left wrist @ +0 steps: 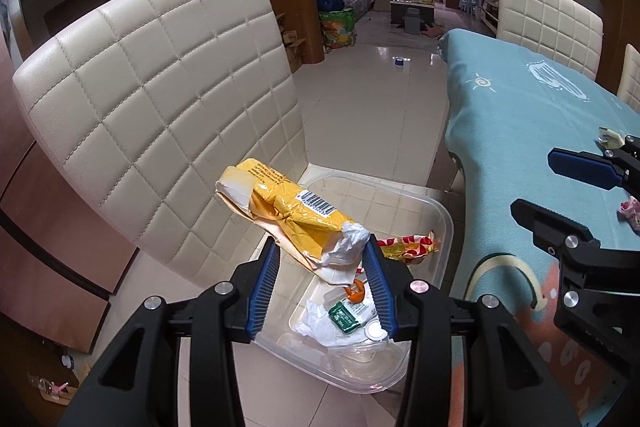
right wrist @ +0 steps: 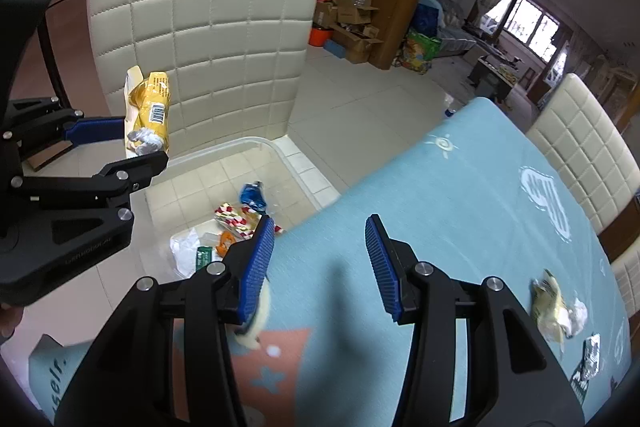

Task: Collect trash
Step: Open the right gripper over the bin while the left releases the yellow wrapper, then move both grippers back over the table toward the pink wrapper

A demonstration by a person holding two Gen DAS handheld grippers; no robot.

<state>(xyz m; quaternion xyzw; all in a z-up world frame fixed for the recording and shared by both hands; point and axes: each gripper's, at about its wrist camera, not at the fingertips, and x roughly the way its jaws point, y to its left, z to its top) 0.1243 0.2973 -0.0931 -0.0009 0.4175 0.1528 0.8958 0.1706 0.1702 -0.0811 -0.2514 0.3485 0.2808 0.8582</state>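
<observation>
My left gripper (left wrist: pixel 322 261) is shut on a crumpled yellow wrapper (left wrist: pixel 280 211) and holds it above a clear plastic bin (left wrist: pixel 446 223) on the chair seat. The bin holds a red-and-yellow wrapper (left wrist: pixel 408 247), white paper, a green packet (left wrist: pixel 344 317) and orange scraps. The yellow wrapper also shows in the right wrist view (right wrist: pixel 154 107). My right gripper (right wrist: pixel 320 247) is open and empty over the blue tablecloth (right wrist: pixel 460 207). A crumpled yellowish wrapper (right wrist: pixel 552 307) and a dark foil packet (right wrist: pixel 588 359) lie on the cloth at the right.
A cream quilted chair (left wrist: pixel 160 99) stands behind the bin; its back rises close to the left gripper. Another cream chair (right wrist: pixel 580 147) stands across the table. A pink scrap (left wrist: pixel 630 211) lies on the cloth. Tiled floor stretches beyond toward a living room.
</observation>
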